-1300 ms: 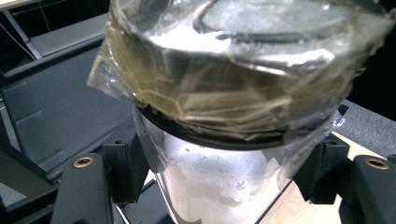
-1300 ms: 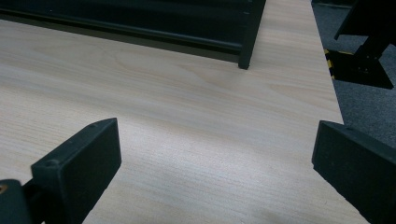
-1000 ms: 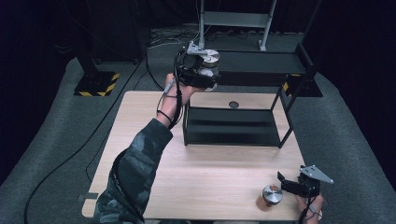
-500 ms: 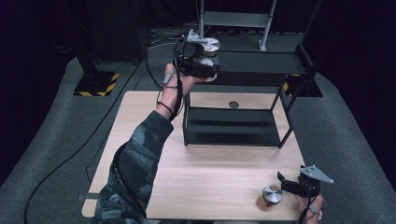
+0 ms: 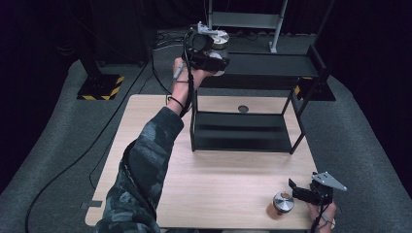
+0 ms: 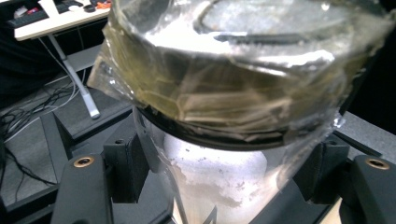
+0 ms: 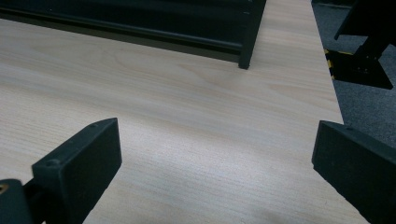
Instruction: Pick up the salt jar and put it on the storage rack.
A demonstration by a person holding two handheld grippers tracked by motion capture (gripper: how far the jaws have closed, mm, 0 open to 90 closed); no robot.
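My left gripper point(image 5: 214, 51) is raised at the far side, level with the top shelf point(image 5: 272, 65) of the black rack point(image 5: 243, 131). It is shut on a clear jar point(image 5: 221, 38). In the left gripper view the jar point(image 6: 219, 182) holds white powder and has a wide, tape-wrapped lid point(image 6: 233, 88), with both jaws pressed against its body. My right gripper point(image 5: 297, 190) rests low at the table's near right corner, open, pointing at a small metal-lidded jar point(image 5: 283, 202) just to its left. In the right gripper view the right gripper point(image 7: 210, 172) has bare wood between its jaws.
The wooden table point(image 5: 218, 179) carries the rack at its far half; a round hole point(image 5: 243, 108) lies behind the rack's lower shelf. Stand bases with yellow-black stripes point(image 5: 99, 92) sit on the grey carpet, with cables trailing at the left.
My left hand has lifted the jar higher and a little farther back, from beside the rack's top shelf to its upper edge. The right gripper and the small jar stayed where they were.
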